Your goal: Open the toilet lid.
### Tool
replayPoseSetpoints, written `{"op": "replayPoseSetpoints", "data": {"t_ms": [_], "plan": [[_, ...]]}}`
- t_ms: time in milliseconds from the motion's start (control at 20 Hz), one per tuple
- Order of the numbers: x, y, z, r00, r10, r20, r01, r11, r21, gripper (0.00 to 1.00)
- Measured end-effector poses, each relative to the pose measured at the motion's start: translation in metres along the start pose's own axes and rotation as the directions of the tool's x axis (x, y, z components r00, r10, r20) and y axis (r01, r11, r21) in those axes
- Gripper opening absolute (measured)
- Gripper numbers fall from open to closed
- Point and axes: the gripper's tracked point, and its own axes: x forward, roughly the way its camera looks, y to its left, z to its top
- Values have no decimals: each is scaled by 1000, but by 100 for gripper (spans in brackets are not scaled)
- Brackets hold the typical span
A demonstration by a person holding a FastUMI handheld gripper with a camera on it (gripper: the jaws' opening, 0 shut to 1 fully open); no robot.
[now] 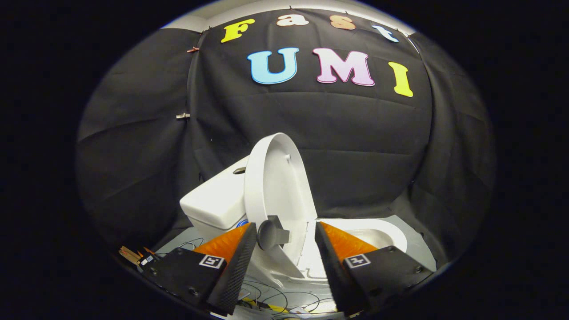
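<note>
The white toilet lid [275, 178] stands raised, nearly upright, with its back toward the tank [213, 202]. A small grey handle [271, 234] sticks out from the lid's lower edge. My gripper [285, 226] is open, and that handle and the lid's lower edge lie between its fingertips. The left finger [242, 253] is close beside the handle, while the right finger [329, 249] stands apart from it. Beyond the right finger lie the uncovered white seat and bowl [382, 235].
Black cloth walls close in behind and on both sides of the toilet. Loose cables [275, 302] lie on the floor under the fingers. Small wooden and coloured bits [133, 255] sit on the floor left of the left finger.
</note>
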Motion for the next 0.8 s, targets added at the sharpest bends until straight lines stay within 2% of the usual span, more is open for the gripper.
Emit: {"op": "replayPoseSetpoints", "data": {"t_ms": [250, 550, 800], "plan": [[-57, -20, 66, 991, -11, 130, 11, 1000, 0, 99], [-142, -43, 133, 957, -7, 289, 25, 998, -58, 99], [-199, -64, 159, 930, -27, 367, 58, 995, -75, 99]]}}
